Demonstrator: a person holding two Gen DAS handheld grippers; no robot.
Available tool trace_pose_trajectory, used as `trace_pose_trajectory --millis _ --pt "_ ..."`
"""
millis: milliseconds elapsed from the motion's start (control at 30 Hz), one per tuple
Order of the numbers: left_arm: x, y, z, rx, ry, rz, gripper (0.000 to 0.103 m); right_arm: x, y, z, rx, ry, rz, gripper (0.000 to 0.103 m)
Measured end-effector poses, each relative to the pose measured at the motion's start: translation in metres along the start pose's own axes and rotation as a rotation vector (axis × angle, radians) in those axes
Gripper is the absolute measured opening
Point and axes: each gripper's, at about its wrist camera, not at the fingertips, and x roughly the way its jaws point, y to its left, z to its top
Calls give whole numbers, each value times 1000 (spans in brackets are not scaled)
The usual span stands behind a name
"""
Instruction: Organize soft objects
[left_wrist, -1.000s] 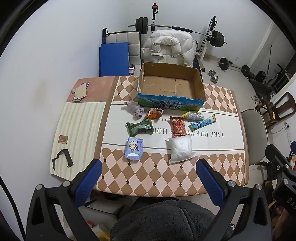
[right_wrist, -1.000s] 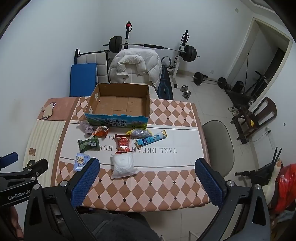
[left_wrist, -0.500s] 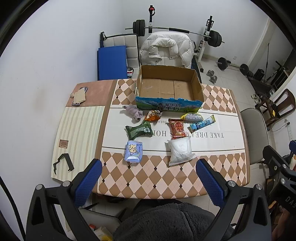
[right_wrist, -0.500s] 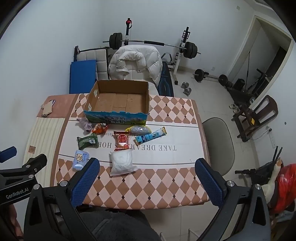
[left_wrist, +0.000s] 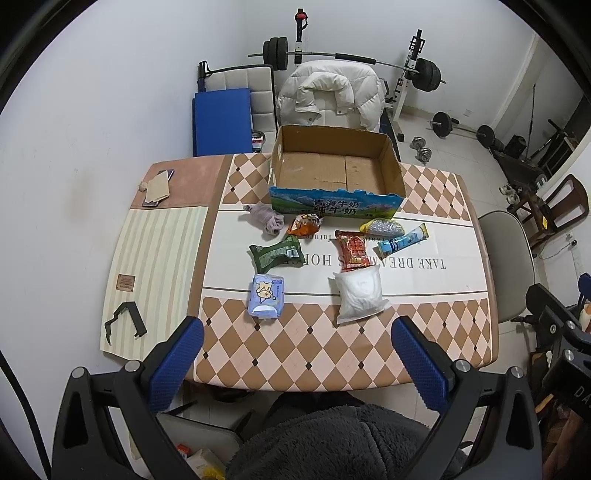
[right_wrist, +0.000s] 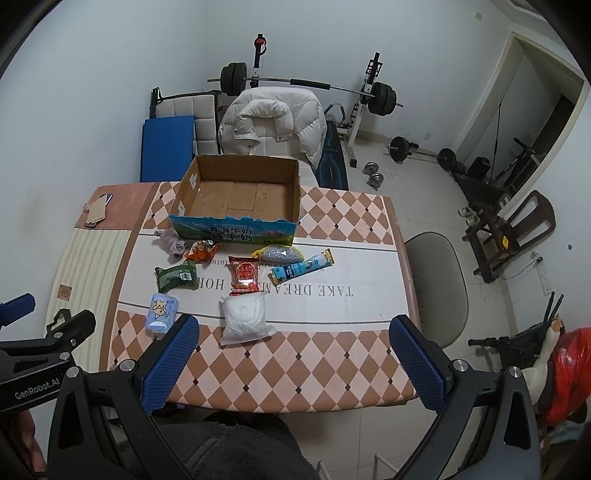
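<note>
An open, empty cardboard box (left_wrist: 334, 173) (right_wrist: 238, 195) stands at the far side of the table. In front of it lie soft items: a grey-purple sock (left_wrist: 266, 218), an orange snack bag (left_wrist: 304, 225), a green pack (left_wrist: 277, 253), a red snack bag (left_wrist: 352, 248), a silver-yellow pouch (left_wrist: 382, 226), a blue stick pack (left_wrist: 402, 240), a blue tissue pack (left_wrist: 266, 295) and a white bag (left_wrist: 360, 295) (right_wrist: 245, 319). My left gripper (left_wrist: 301, 363) and right gripper (right_wrist: 295, 363) are both open and empty, high above the near table edge.
The table (left_wrist: 332, 354) has a diamond-pattern cloth. A striped mat with a black clip (left_wrist: 123, 322) lies left, a phone and card (left_wrist: 157, 184) far left. A chair with a white jacket (left_wrist: 330, 98), weights and a grey chair (right_wrist: 436, 280) surround the table.
Both grippers have risen and drawn back a little, so the table looks smaller and farther. Nothing on the table has moved.
</note>
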Motion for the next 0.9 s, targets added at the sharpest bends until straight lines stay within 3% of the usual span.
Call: trace_pose_trajectory --millis 900 --pt "-9 7 7 0 -24 2 103 -17 7 6 15 6 13 103"
